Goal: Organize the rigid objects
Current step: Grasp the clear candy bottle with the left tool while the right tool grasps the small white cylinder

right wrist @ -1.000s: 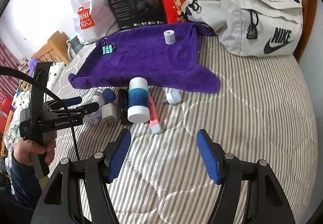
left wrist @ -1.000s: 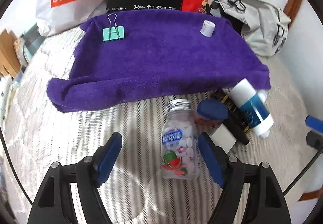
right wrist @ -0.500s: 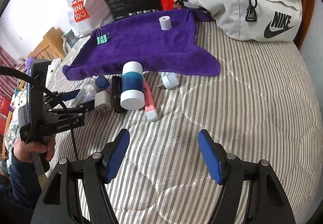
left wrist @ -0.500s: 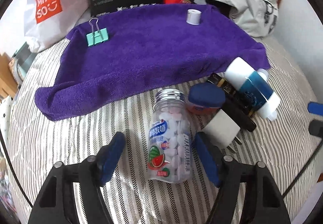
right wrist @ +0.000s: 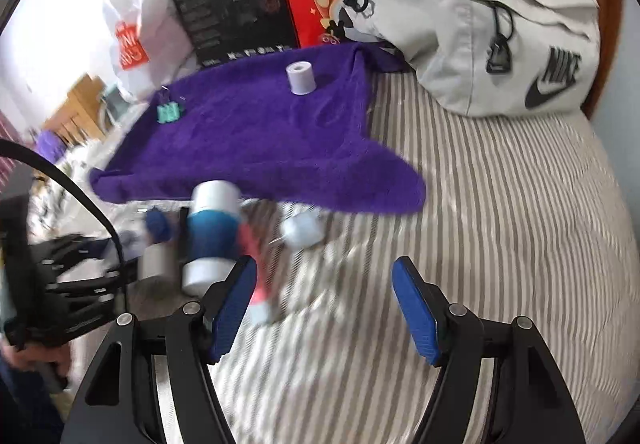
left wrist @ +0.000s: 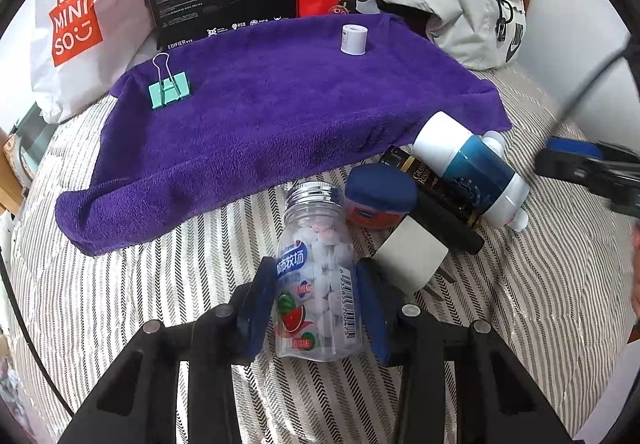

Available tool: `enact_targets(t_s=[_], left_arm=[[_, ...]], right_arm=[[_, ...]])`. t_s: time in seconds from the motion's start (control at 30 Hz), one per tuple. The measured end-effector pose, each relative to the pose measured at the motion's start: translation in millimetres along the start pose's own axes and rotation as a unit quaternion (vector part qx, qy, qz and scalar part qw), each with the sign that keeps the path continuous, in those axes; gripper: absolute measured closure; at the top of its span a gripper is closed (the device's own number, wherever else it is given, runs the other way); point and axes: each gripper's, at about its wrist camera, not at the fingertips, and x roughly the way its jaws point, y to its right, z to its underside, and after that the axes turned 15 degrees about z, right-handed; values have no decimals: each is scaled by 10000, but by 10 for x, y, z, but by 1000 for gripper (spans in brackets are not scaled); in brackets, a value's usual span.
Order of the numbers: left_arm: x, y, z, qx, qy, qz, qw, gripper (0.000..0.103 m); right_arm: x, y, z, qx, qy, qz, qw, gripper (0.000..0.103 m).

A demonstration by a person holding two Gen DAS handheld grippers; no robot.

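While lying on the striped bed (left wrist: pixel 120 284) just below the purple towel (left wrist: pixel 280 115), the candy bottle (left wrist: pixel 316 276) is sitting clamped between the left hand-held gripper (left wrist: pixel 318 304) pads; the right hand-held gripper (right wrist: pixel 324 308) is hovering spread wide over bare bedding, holding nothing.
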Motion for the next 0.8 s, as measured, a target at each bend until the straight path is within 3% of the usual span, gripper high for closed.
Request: enact_targets(t_s=[0.2, 0.43, 0.8], left_arm=[[3, -15, 0, 15, -15, -7, 10000, 64], [4, -19, -2, 35, -14, 3, 10000, 64], [15, -21, -14, 63, 2, -22, 10000, 64]], right_arm=[[243, -150, -32, -364, 43, -187, 9992, 34], [360, -310, -29, -728, 267, 154, 9969, 36], [366, -379, -44, -1105, 492, 199, 9925, 62]])
